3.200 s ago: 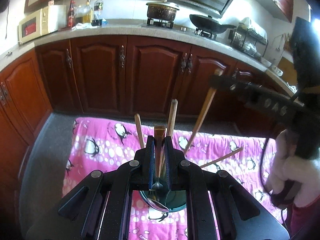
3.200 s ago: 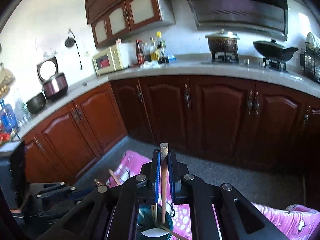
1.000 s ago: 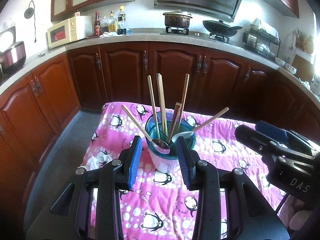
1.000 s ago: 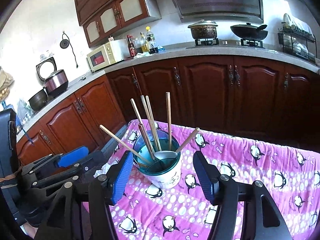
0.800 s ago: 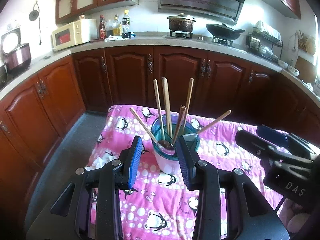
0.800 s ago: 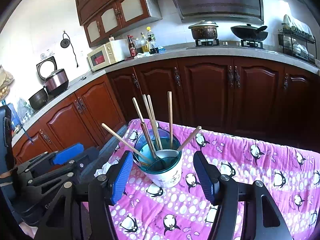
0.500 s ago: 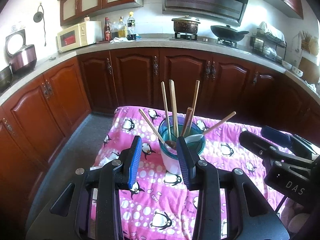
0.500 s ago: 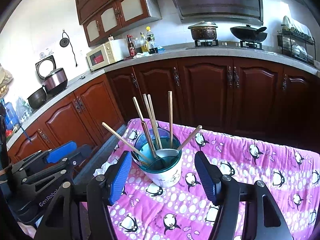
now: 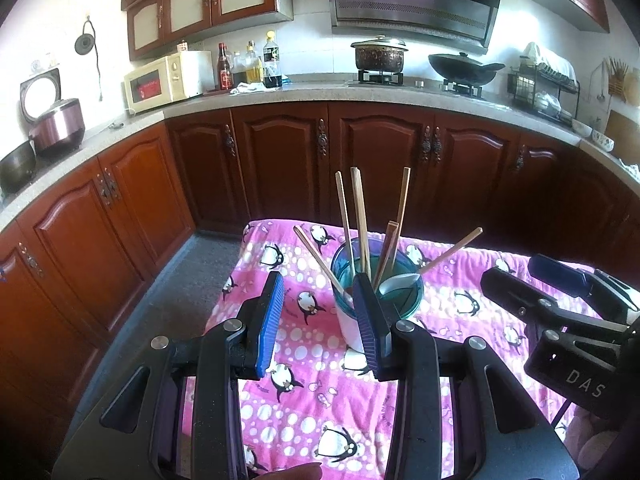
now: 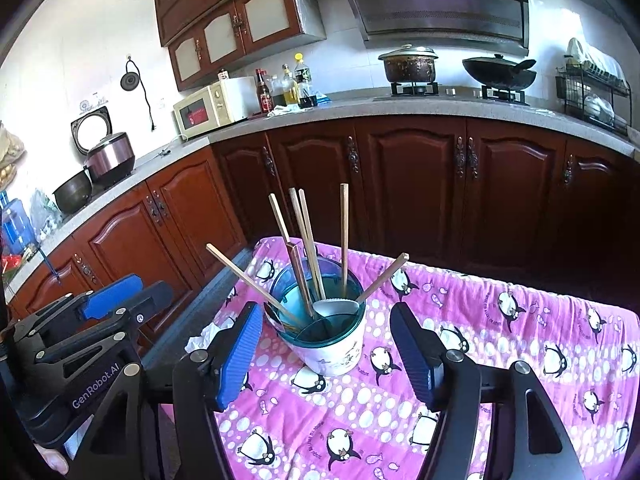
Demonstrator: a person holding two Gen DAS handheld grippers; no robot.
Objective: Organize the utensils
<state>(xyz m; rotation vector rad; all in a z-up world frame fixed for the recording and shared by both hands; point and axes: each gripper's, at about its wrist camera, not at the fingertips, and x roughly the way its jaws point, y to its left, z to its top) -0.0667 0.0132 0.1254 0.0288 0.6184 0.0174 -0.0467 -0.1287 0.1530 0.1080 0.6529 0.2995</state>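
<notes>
Wooden chopsticks (image 9: 362, 216) stand fanned in a cup (image 9: 352, 330) with a teal rim, on a pink penguin cloth (image 9: 304, 376) over the surface; in the left wrist view the left tool (image 9: 320, 316) hangs just this side of the cup, its blue pads spread wide and holding nothing, the right pad overlapping the cup's near wall in the picture, though contact cannot be told; a white spoon (image 9: 398, 282) lies bowl-up inside the rim; the right tool (image 9: 560, 300) shows to the right of the cup, apart from it.

From the right wrist view the cup (image 10: 336, 350) sits between the pads of the right tool (image 10: 324, 344), which are spread and empty, well clear of its walls; the chopsticks (image 10: 306, 240) lean in several directions, two slanting far out over the rim; the spoon (image 10: 336, 307) rests among them; the left tool (image 10: 100, 312) lies left of the cup; crumpled paper (image 10: 208, 334) sits at the cloth's edge beside it.

The sticks look light, stiff and thin, likely to roll or twist between flat pads; a pinch on the upper shaft, above the rim, seems best. The cup looks hard and top-heavy, so it may tip on soft cloth. The spoon looks smooth and breakable.
</notes>
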